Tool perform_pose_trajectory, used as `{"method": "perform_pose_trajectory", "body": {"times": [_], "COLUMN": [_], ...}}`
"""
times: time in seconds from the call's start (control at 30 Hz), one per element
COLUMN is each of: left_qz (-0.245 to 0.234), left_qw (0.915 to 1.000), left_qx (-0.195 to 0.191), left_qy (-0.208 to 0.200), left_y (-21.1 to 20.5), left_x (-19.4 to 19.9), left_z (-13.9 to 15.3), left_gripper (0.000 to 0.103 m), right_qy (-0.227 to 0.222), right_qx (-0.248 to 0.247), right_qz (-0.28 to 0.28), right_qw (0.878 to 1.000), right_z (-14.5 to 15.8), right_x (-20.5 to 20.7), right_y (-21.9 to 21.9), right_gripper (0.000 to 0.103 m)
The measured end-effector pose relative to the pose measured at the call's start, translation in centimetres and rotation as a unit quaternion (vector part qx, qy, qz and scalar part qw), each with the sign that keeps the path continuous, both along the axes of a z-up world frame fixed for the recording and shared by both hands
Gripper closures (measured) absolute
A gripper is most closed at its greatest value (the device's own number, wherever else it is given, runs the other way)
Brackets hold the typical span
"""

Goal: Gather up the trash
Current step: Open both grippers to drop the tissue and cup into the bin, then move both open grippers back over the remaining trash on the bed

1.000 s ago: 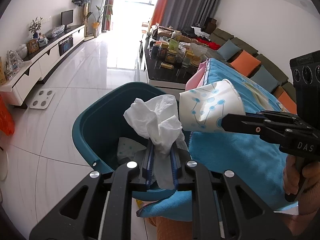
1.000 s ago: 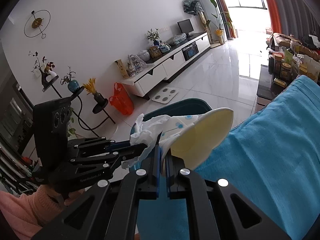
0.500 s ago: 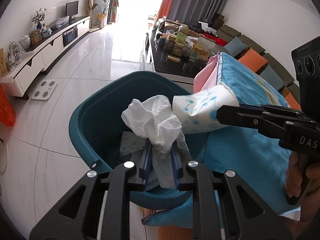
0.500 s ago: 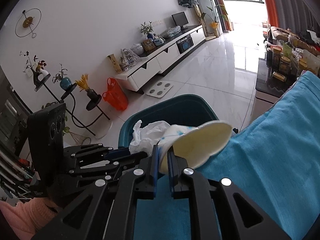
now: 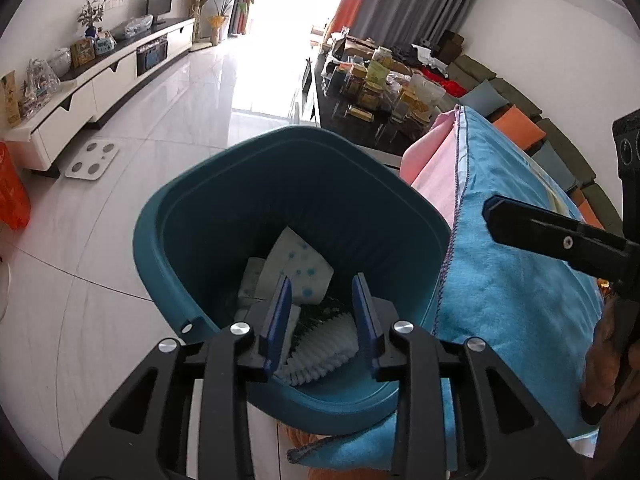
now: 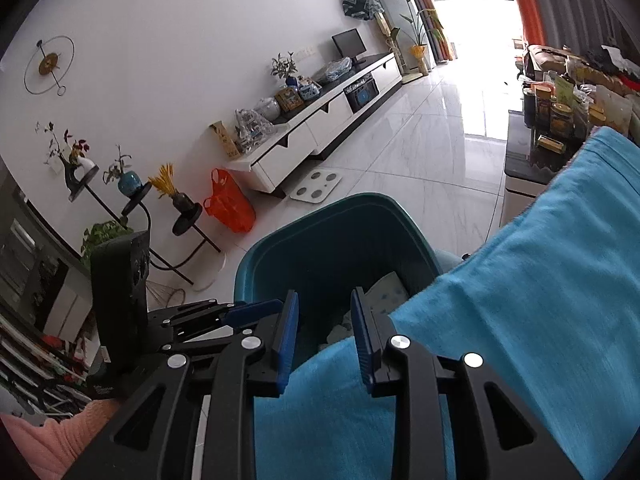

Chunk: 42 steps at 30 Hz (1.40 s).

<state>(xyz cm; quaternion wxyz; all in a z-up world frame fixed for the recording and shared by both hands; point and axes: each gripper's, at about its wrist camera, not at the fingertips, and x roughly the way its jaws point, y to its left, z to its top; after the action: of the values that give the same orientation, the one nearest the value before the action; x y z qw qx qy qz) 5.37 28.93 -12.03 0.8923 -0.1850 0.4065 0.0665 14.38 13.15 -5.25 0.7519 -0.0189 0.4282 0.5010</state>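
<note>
A teal trash bin point(image 5: 224, 200) stands on the floor beside a surface covered with a blue cloth point(image 5: 520, 280). Inside it lie a dotted paper cup point(image 5: 304, 268), white tissue and a white ribbed foam piece point(image 5: 324, 344). My left gripper point(image 5: 322, 284) is open and empty right above the bin's near rim. My right gripper point(image 6: 324, 300) is open and empty above the cloth's edge, pointing into the bin point(image 6: 320, 240). The right gripper's finger point(image 5: 560, 236) shows at the right of the left wrist view; the left gripper point(image 6: 224, 316) shows in the right wrist view.
A white TV cabinet point(image 6: 320, 136) runs along the wall. A white scale point(image 5: 92, 160) lies on the tiled floor. An orange bag point(image 6: 228, 204) sits near plant stands. A dark coffee table with many jars point(image 5: 372, 92) and a sofa with cushions point(image 5: 520, 128) lie beyond the bin.
Both grippers have opened. The crumpled tissue left my left gripper and the paper cup left my right gripper; both now lie in the bin.
</note>
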Motion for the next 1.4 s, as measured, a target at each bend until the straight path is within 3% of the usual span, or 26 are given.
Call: {"method": "perform_pose_trajectory", "body": {"times": [0.4,0.6,0.8,1.0,1.4], "left_qz": [-0.026,-0.080,-0.142,-0.206,-0.338], "left_qw": [0.9962,0.9895,0.9810,0.9699,0.9350], "left_qx": [0.026,0.027,0.034,0.027,0.014], "left_qy": [-0.079,-0.117,-0.128,-0.127,-0.108], "left_y": [-3.5,-7.6,-12.2,-17.2,-28.2], "left_x": [-2.7,-3.3,-2.9,-2.2,0.1], "left_z": [4.7,6.7,7.4,7.5,7.5], "left_gripper": [0.052,0.048,0.048,0.048,0.045], "right_qy": [-0.045,-0.073,-0.095,-0.103,-0.109], "right_qx": [0.039,0.051,0.050,0.050,0.043], "right_qz": [-0.010,-0.034,-0.070,-0.122,-0.253], "right_qw": [0.998,0.995,0.992,0.986,0.960], "right_z": [2.6,3.7,3.9,4.0,3.8], "right_x": [-2.3,-4.1,-5.4,-6.2,-7.5], "right_y": [-5.7,-9.9,-14.9,-20.3,-31.2], "right_gripper": [0.073,0.072,0.072,0.071,0.071]}}
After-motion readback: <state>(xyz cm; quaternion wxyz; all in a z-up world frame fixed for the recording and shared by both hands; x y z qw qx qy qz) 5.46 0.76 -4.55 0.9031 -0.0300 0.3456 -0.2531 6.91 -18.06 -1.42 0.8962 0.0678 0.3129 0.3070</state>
